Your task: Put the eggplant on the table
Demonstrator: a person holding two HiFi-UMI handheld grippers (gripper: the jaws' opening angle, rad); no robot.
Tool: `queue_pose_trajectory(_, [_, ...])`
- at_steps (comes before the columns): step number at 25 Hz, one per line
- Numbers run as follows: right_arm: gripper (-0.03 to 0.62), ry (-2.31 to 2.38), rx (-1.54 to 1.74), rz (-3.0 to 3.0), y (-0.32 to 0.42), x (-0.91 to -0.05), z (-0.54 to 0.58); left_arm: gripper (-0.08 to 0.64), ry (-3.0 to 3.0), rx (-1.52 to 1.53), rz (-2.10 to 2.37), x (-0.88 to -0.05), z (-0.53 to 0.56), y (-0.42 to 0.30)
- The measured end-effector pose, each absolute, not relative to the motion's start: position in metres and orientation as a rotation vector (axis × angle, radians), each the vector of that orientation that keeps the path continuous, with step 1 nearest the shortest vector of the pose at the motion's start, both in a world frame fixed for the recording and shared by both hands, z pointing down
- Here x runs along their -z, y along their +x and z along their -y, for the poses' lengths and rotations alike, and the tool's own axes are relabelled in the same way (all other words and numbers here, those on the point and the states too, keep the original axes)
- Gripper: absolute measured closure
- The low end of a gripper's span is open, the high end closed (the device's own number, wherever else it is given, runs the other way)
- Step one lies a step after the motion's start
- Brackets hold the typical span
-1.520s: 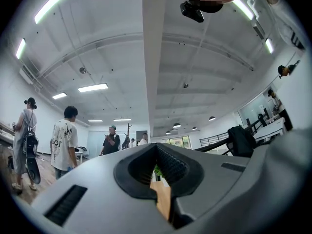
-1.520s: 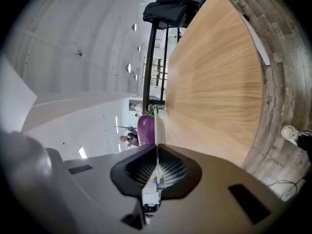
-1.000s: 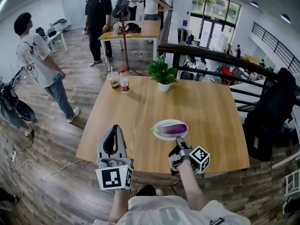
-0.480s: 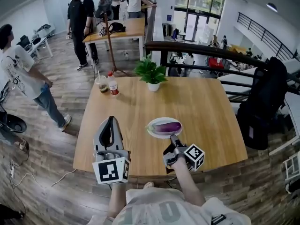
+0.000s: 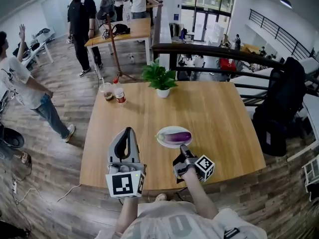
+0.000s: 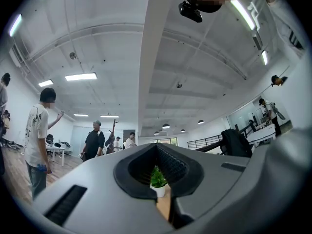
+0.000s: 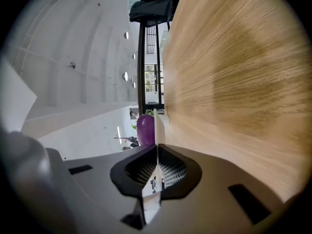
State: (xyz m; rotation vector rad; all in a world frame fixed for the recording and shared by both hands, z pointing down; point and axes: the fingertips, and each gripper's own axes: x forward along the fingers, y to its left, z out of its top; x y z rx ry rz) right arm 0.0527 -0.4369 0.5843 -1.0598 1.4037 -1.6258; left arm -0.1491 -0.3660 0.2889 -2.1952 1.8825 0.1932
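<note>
A purple eggplant [image 5: 177, 136] lies on a white plate [image 5: 162, 134] near the front of the wooden table [image 5: 219, 111]. My right gripper [image 5: 183, 149] reaches the plate's near rim, rolled on its side. In the right gripper view the thin white plate rim [image 7: 157, 130] runs between the closed jaws of that gripper [image 7: 157, 172], with the eggplant [image 7: 145, 128] just beyond. My left gripper [image 5: 128, 132] hovers over the table's front left, shut and holding nothing. From the left gripper view, its jaws [image 6: 157, 149] point slightly upward toward the far side of the room.
A potted plant [image 5: 158, 76] stands at the table's far edge, with a bottle [image 5: 119, 93] and a cup [image 5: 106, 90] at the far left corner. A dark railing [image 5: 214, 54] runs behind the table. A black bag [image 5: 281, 103] sits to the right. People stand at the left and back.
My left gripper has moved forward and to the right over the table. The right gripper has sunk a little and stays at the plate's rim. The person at the left raised a hand.
</note>
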Motion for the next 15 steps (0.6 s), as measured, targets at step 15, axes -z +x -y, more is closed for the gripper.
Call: queue_pose_trajectory(15, [0.568,-1.197,1.652,-1.347,0.057,-0.664,0.442,0.552,-2.150,-0.060,-1.965,-0.308,0.368,-0.175])
